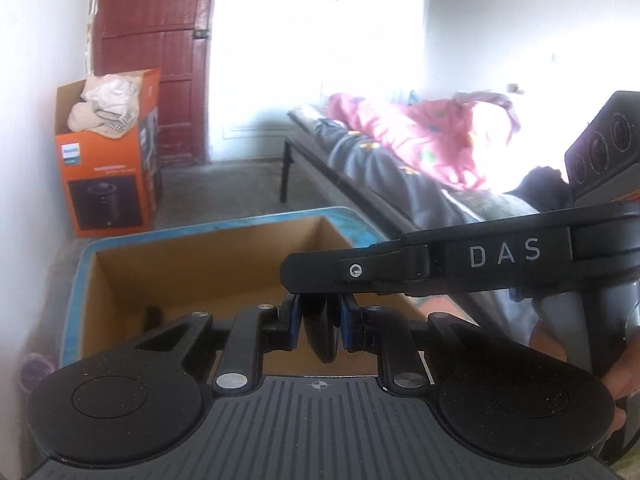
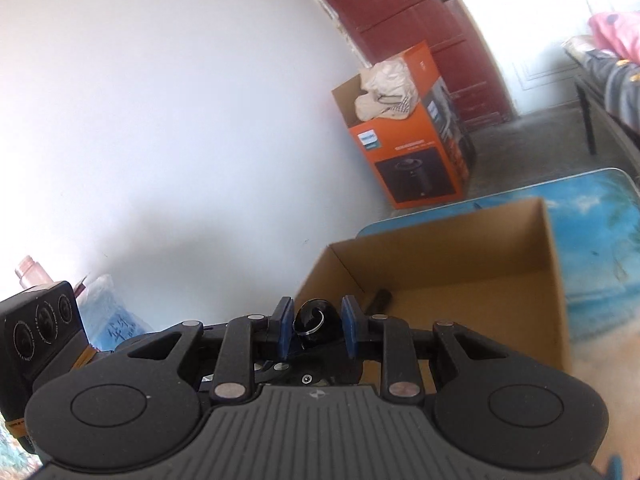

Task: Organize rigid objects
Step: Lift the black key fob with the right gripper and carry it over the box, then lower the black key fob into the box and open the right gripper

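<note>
An open cardboard box (image 1: 208,256) stands on a blue-patterned table; it also shows in the right wrist view (image 2: 460,248). A small dark object (image 2: 383,298) lies on its floor near the left wall, seen too in the left wrist view (image 1: 154,314). My left gripper (image 1: 324,320) is shut on a black disc-like object (image 1: 326,336), held over the box's near edge. My right gripper (image 2: 316,326) has its blue pads closed around a shiny black rounded object (image 2: 314,320) beside the box's left corner. The right gripper's finger (image 1: 360,270) crosses above the left gripper.
An orange appliance box (image 1: 114,160) with cloth in it stands against the white wall by a dark red door (image 1: 160,40). A bed (image 1: 400,160) with pink and grey bedding runs along the right. The blue table (image 2: 592,248) extends right of the cardboard box.
</note>
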Demonstrator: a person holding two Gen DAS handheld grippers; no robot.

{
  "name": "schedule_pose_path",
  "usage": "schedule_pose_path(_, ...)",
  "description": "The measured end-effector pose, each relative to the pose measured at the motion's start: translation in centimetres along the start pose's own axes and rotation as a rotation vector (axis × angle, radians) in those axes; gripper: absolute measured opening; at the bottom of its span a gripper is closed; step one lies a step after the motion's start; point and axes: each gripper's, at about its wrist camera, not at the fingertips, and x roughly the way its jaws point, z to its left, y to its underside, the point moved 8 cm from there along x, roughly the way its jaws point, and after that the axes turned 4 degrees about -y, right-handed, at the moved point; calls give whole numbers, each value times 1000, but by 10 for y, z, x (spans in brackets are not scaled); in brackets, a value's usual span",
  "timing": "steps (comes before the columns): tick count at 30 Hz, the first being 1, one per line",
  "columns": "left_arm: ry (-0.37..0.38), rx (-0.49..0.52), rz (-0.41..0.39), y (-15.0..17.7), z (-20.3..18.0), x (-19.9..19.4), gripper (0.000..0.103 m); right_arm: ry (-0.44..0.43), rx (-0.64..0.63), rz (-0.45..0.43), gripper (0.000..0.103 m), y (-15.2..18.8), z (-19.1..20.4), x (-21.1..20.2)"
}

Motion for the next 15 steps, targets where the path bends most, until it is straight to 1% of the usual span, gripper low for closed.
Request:
schedule_pose_path(3, -38, -5, 66, -8, 26, 26, 18, -18, 66, 77, 28, -19, -17, 38)
schedule_pose_path(6, -60, -35, 165, 0, 53, 57, 18, -18, 162, 174, 28, -25, -44, 82)
schedule_pose_path(11, -57, -112, 342, 19, 90, 108, 18, 12, 310, 316, 28, -19, -93, 145)
schedule_pose_path(15, -65, -165, 469, 27, 116, 148, 18, 36, 416, 404, 28, -7, -128, 184)
